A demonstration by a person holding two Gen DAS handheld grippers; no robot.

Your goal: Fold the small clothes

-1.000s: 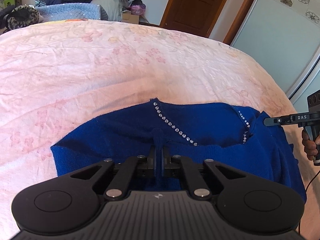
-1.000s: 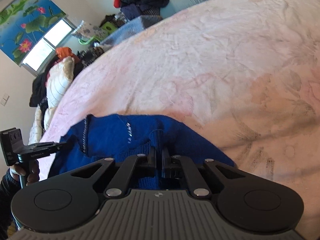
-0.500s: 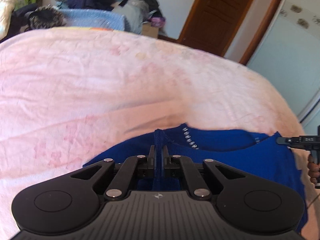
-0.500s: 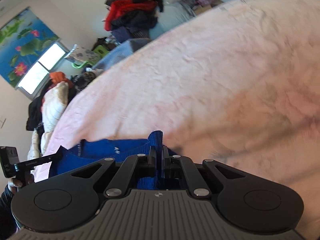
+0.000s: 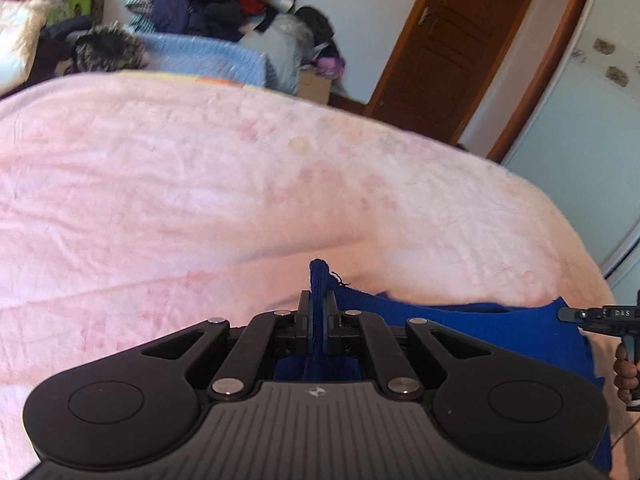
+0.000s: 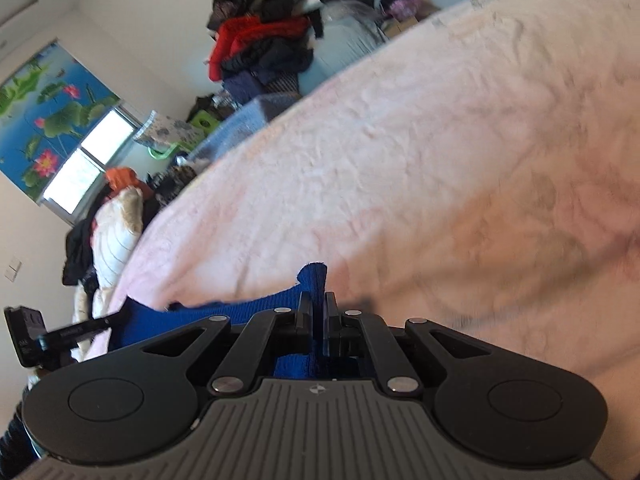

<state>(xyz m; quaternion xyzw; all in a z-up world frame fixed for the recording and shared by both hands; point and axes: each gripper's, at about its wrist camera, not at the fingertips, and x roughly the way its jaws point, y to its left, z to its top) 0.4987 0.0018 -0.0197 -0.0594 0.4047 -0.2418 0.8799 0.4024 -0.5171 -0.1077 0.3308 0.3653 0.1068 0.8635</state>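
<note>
A small blue knit garment (image 5: 500, 324) hangs stretched between my two grippers above the pink bed cover (image 5: 200, 184). My left gripper (image 5: 319, 300) is shut on one corner of it, and a tuft of blue knit sticks up past the fingers. In the right wrist view my right gripper (image 6: 318, 300) is shut on the other corner of the blue garment (image 6: 224, 314). Each view shows the opposite gripper at its edge: the right one (image 5: 600, 316) with a hand on its handle, the left one (image 6: 68, 332). Most of the garment lies hidden behind the gripper bodies.
The pink bed cover (image 6: 440, 140) fills the ground ahead. A pile of clothes (image 5: 208, 4) and a light blue blanket (image 5: 208, 56) sit beyond the far edge. A brown door (image 5: 452, 40) and a pale wardrobe (image 5: 592, 140) stand to the right.
Both grippers have lifted and pulled the garment toward me. Its spread body and rhinestone neckline, in view a second ago, are now below the gripper bodies; only a strip of the top edge shows.
</note>
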